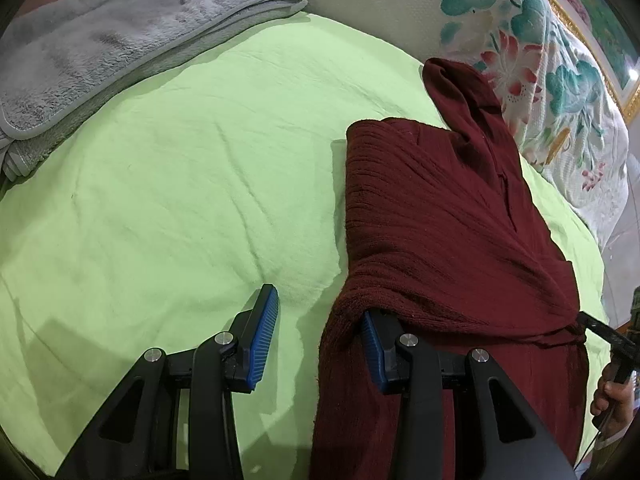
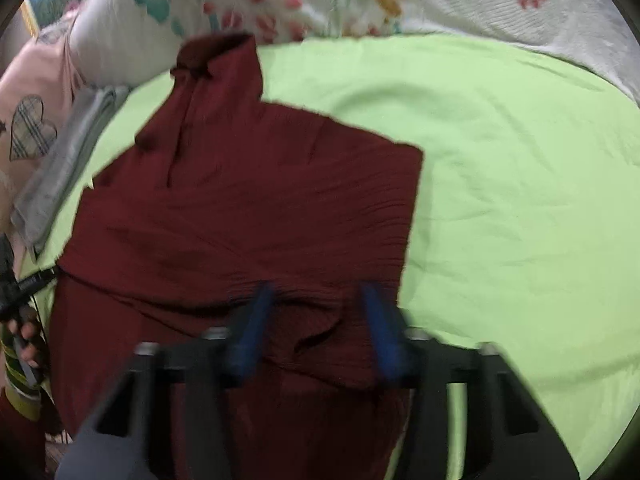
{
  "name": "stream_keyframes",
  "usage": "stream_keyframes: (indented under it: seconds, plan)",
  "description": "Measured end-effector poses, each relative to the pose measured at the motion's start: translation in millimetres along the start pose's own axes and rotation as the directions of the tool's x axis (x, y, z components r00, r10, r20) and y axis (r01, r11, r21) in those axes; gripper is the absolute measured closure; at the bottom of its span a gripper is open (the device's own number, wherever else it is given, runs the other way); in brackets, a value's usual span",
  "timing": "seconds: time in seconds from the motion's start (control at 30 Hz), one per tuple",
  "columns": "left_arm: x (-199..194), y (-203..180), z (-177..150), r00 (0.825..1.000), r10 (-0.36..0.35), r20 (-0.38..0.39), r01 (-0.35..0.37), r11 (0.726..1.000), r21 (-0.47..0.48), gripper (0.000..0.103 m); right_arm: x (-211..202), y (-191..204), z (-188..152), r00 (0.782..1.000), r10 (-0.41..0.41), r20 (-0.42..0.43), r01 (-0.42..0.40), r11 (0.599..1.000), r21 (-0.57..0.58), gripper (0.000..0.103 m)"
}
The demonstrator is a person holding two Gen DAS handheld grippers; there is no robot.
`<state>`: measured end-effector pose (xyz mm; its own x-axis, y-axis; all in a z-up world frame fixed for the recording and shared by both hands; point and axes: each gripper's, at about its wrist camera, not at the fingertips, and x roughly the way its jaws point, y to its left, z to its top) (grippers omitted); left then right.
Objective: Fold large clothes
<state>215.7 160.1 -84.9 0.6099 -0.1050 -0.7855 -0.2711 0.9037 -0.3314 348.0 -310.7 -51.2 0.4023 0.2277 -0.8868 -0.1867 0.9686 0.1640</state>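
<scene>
my left gripper point(image 1: 320, 320) spread, right finger under the maroon sweater's point(image 1: 440, 220) near left edge. right gripper point(image 2: 316, 320) spread over it. sweater half folded on green bed point(image 1: 180, 200).

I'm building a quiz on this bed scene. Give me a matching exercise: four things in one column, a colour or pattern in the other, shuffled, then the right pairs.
Things:
1. garment
2. bedsheet
3. folded blanket
4. quilt

Colours or patterns:
A. grey, fluffy
B. white with flowers
C. dark red, ribbed
D. light green

Pairs: 1-C, 2-D, 3-A, 4-B.

The left claw stands open at the garment's near edge; the right claw is open above it.
</scene>
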Motion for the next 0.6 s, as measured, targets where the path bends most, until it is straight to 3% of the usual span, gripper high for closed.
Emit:
stream_keyframes:
  seconds: [0.03, 0.07, 0.13, 0.2, 0.27, 0.37, 0.47, 0.6]
  plan:
    - [0, 0, 0, 1.000, 0.002, 0.000, -0.002, 1.000, 0.002, 0.061, 1, 3, 2, 1.000, -0.009, -0.004, 0.009, 1.000, -0.019, 0.092]
    - [0, 0, 0, 1.000, 0.006, 0.001, -0.006, 1.000, 0.005, 0.061, 0, 4, 4, 1.000, -0.022, 0.006, 0.022, 0.999, -0.036, 0.097]
    - [0, -2, 0, 1.000, 0.013, 0.001, -0.013, 1.000, 0.009, 0.061, -18, 11, 12, 0.992, -0.070, 0.104, 0.078, 0.994, -0.076, 0.097]
    - [0, -3, 0, 1.000, 0.018, 0.002, -0.018, 1.000, 0.012, 0.061, -55, 16, 13, 0.955, -0.049, 0.291, 0.081, 0.992, -0.101, 0.098]
    - [0, -4, -1, 1.000, 0.021, 0.004, -0.021, 1.000, 0.013, 0.061, -70, 20, 7, 0.929, -0.044, 0.367, 0.101, 0.985, -0.139, 0.098]
    - [-1, -3, -1, 1.000, 0.017, 0.003, -0.017, 1.000, 0.011, 0.061, -54, 17, -10, 0.967, -0.026, 0.253, 0.079, 0.976, -0.203, 0.097]
    - [-1, -3, -1, 1.000, 0.011, 0.000, -0.011, 1.000, 0.012, 0.061, -41, 2, -32, 0.988, -0.022, 0.155, 0.050, 0.983, -0.175, 0.095]
    - [-8, -4, -2, 1.000, 0.017, -0.013, -0.016, 0.999, 0.035, 0.061, -52, -17, -43, 0.986, 0.011, 0.165, 0.004, 0.996, -0.088, 0.095]
